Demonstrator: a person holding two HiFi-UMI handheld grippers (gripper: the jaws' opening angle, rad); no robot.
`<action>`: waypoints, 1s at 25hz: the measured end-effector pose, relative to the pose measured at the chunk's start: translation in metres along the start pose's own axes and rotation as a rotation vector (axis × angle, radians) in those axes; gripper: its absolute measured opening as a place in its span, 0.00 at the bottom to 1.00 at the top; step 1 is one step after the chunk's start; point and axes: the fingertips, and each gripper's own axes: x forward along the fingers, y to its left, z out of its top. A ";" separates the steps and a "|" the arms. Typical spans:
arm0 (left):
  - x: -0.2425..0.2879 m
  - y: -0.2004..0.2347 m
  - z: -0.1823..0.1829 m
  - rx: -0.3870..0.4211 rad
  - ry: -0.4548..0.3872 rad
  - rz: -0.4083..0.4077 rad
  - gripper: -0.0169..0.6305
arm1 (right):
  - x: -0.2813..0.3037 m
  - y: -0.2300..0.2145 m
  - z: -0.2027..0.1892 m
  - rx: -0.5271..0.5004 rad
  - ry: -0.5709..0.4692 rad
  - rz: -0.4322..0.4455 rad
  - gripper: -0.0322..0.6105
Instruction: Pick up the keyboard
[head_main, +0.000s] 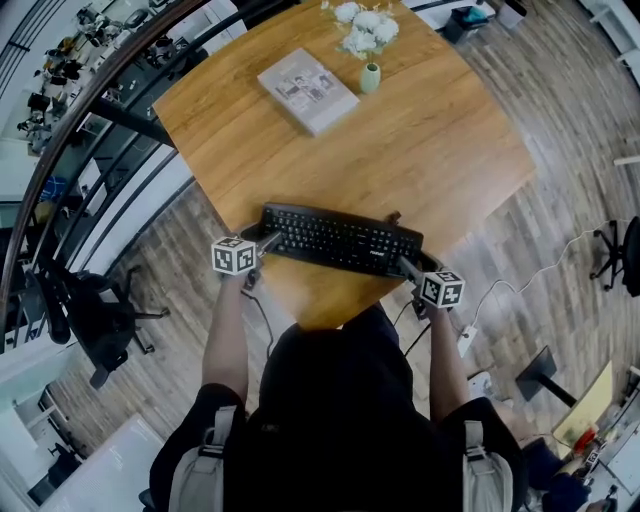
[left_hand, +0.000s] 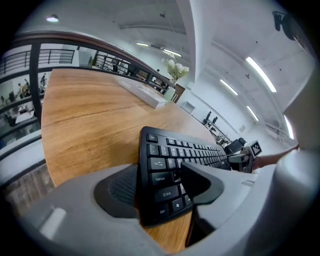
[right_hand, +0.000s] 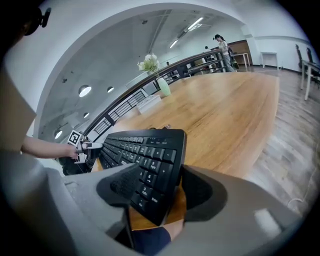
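The black full-size plastic keyboard (head_main: 340, 240) sits across the near edge of the round wooden bench (head_main: 440, 140), right in front of the person. The left hand-held gripper (head_main: 268, 240) is clamped on the keyboard's left end, which is sandwiched between its jaws. The right hand-held gripper (head_main: 408, 266) pinches the keyboard's right end the same way, and both near corners overhang the bench edge. The grasp looks done at both ends. I cannot tell whether the keyboard has left the wood, so the lift itself seems to remain. Beyond the keyboard, well apart, a pale flat book (head_main: 307, 90) lies beside a small green vase of white flowers (head_main: 370, 75).
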 end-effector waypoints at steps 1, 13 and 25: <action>-0.001 -0.001 0.000 -0.016 -0.007 -0.004 0.44 | -0.001 0.000 -0.002 0.001 0.005 -0.001 0.47; -0.040 -0.011 -0.005 -0.092 -0.134 0.037 0.42 | -0.009 0.016 0.019 0.021 -0.045 0.015 0.45; -0.095 -0.036 0.000 -0.070 -0.277 0.082 0.41 | -0.029 0.042 0.043 -0.039 -0.120 0.043 0.44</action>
